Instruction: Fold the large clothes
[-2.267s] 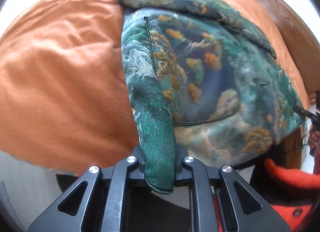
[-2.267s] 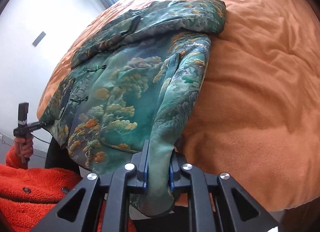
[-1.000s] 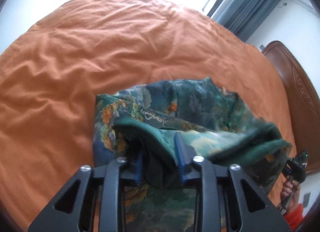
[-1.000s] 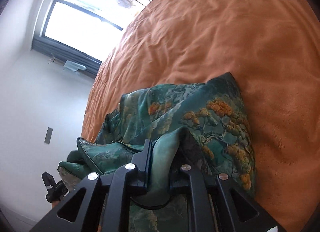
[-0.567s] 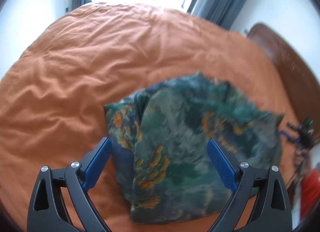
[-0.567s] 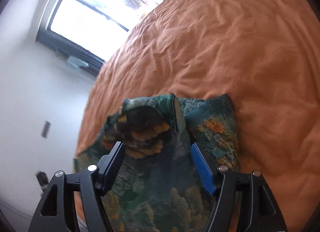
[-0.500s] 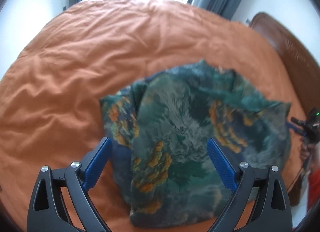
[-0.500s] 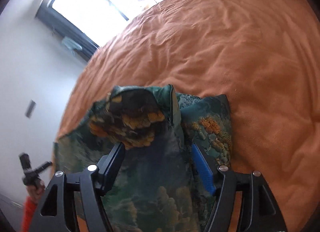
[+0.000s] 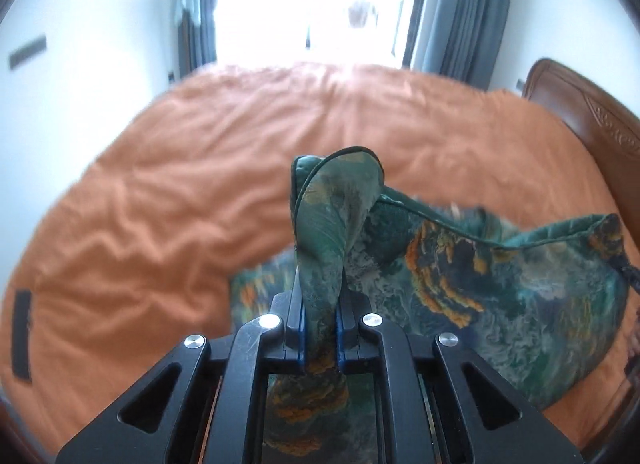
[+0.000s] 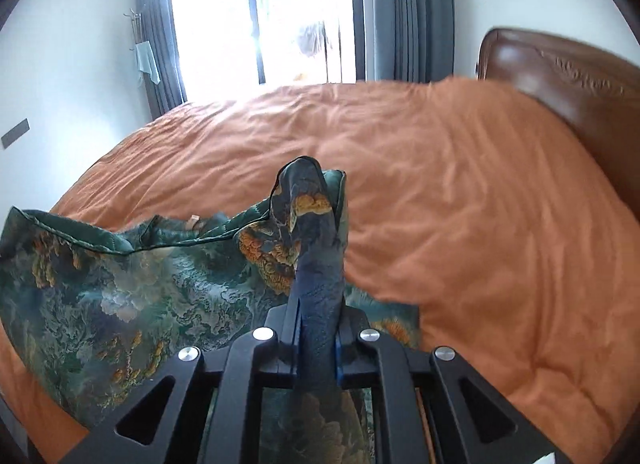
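Left gripper (image 9: 320,338) and right gripper (image 10: 316,344) each pinch the green patterned jacket (image 9: 500,292) above the orange bedspread (image 9: 180,184).

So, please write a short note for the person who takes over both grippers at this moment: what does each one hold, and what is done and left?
Left gripper: shut on a bunched edge of the green patterned brocade garment.
Right gripper: shut on another edge of the same garment.
The cloth hangs stretched between them, above the orange bedspread.
Done: garment already partly folded.
Left: probably lay this fold down, release, and smooth it.
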`<action>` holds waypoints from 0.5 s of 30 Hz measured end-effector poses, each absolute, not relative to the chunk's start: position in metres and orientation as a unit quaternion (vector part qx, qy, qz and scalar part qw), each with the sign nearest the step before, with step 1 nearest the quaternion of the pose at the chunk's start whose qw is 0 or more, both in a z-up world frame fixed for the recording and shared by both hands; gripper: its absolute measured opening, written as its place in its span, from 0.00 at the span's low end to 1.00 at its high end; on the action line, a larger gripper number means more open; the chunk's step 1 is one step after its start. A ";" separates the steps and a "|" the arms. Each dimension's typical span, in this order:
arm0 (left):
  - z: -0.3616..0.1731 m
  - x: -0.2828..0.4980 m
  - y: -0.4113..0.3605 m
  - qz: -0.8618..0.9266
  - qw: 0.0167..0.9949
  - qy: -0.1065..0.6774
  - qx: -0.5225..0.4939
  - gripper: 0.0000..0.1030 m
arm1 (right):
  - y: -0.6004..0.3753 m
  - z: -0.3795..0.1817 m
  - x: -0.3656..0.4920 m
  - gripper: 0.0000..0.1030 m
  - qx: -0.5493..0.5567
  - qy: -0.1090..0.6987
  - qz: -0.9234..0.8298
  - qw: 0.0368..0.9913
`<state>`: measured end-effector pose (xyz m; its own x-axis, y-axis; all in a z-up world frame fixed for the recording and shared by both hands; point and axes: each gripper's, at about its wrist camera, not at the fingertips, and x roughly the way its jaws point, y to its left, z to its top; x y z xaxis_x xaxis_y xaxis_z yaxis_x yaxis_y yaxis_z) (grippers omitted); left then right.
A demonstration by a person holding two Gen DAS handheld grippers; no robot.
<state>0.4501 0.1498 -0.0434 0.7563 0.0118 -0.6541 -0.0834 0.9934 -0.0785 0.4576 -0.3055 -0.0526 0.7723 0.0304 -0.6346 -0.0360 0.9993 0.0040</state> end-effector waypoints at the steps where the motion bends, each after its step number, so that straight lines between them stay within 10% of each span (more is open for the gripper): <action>1: -0.038 0.455 0.144 0.040 0.944 0.325 -0.036 0.08 | -0.301 -0.045 0.460 0.11 -0.016 0.317 0.008 0.948; 15: -0.193 0.528 0.127 0.129 0.914 0.378 0.076 0.14 | -0.300 -0.181 0.529 0.11 -0.052 0.417 -0.034 0.907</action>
<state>0.5283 0.1267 -0.1933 0.6810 0.2923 -0.6714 -0.1779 0.9555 0.2355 0.5291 -0.2998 -0.1811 0.6494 -0.1042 -0.7533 0.0179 0.9924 -0.1218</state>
